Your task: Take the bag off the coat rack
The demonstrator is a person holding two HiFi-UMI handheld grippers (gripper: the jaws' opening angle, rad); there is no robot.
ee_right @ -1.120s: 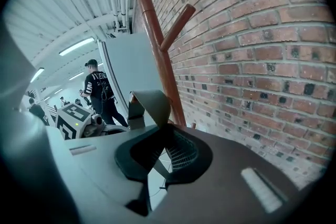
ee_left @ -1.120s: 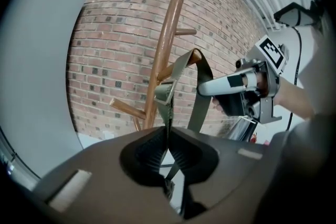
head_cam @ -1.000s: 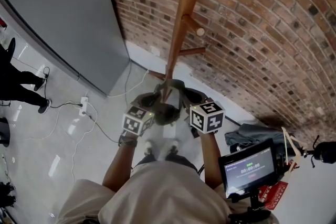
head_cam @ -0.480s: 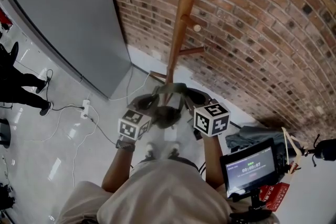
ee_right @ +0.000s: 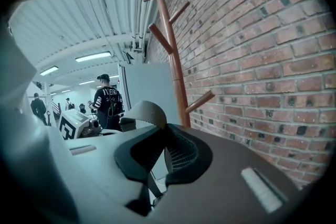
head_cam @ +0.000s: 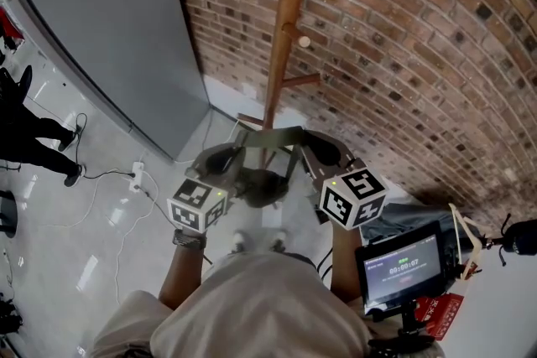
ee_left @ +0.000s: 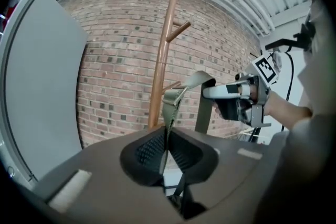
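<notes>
The wooden coat rack (head_cam: 285,38) stands against the brick wall, with bare pegs. The dark bag (head_cam: 260,184) hangs in front of the pole on its olive strap (head_cam: 268,137), which is stretched between my two grippers. My left gripper (head_cam: 220,162) is shut on the strap's left end, my right gripper (head_cam: 325,153) on its right end. In the left gripper view the strap (ee_left: 173,99) rises out of the shut left gripper (ee_left: 167,152) towards the right gripper (ee_left: 239,102). In the right gripper view the strap (ee_right: 147,113) loops out of the shut right gripper (ee_right: 161,155), beside the rack (ee_right: 176,65).
A grey panel (head_cam: 117,38) leans on the wall at the left. A power strip (head_cam: 134,172) and cables lie on the floor, and a person (head_cam: 25,130) stands at the far left. A small screen (head_cam: 403,268) and dark cloth (head_cam: 403,214) are at the right.
Both grippers have moved apart and back towards the person. The strap now spans wider between them, and the bag has come a little away from the pole.
</notes>
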